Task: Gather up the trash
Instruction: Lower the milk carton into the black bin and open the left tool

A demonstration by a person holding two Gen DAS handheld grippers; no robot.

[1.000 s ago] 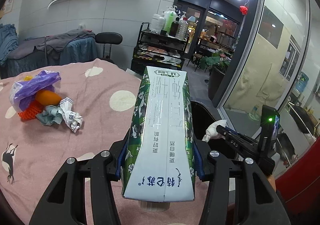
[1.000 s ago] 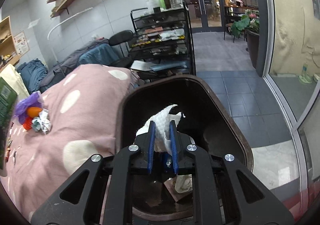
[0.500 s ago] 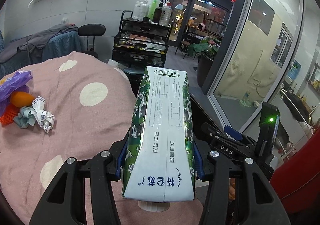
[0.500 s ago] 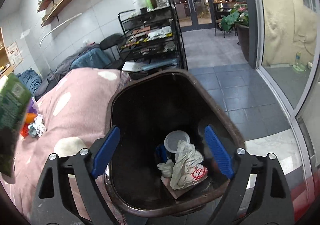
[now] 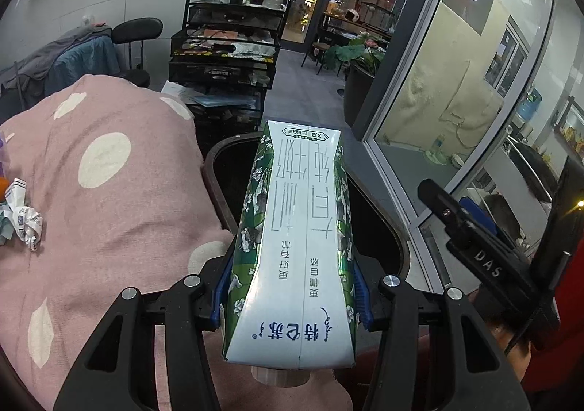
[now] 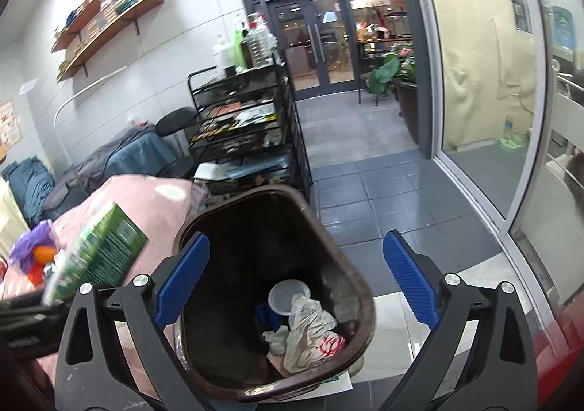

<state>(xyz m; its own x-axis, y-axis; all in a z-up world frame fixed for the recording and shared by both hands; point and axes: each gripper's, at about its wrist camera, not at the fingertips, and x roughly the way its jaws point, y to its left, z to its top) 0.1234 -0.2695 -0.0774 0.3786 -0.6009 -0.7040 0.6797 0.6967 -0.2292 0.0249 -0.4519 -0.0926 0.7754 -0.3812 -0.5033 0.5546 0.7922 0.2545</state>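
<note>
My left gripper [image 5: 292, 296] is shut on a green and white milk carton [image 5: 297, 243], held lengthwise with its far end over the rim of the dark brown trash bin [image 5: 215, 188]. The carton [image 6: 102, 250] also shows at the left of the right wrist view. My right gripper [image 6: 294, 274] hangs above the bin [image 6: 361, 298], its jaws opening wide with nothing between them. Inside the bin lie a crumpled white bag [image 6: 310, 330], a white lid [image 6: 288, 298] and tissue. More trash sits on the pink cloth: crumpled paper [image 5: 23, 219] and a purple bag with orange netting [image 6: 34, 254].
The pink dotted cloth [image 5: 109, 192] covers the table beside the bin. Behind stand a black wire cart [image 6: 244, 126] with bottles, a black chair [image 5: 137, 33] and a potted plant [image 6: 394, 75]. A glass wall [image 6: 485, 82] runs along the right; grey tiled floor [image 6: 365, 184] lies beyond the bin.
My right gripper let go of the white tissue, which dropped into the bin, and its jaws spread wide. My left gripper carried the carton rightward over the bin's rim.
</note>
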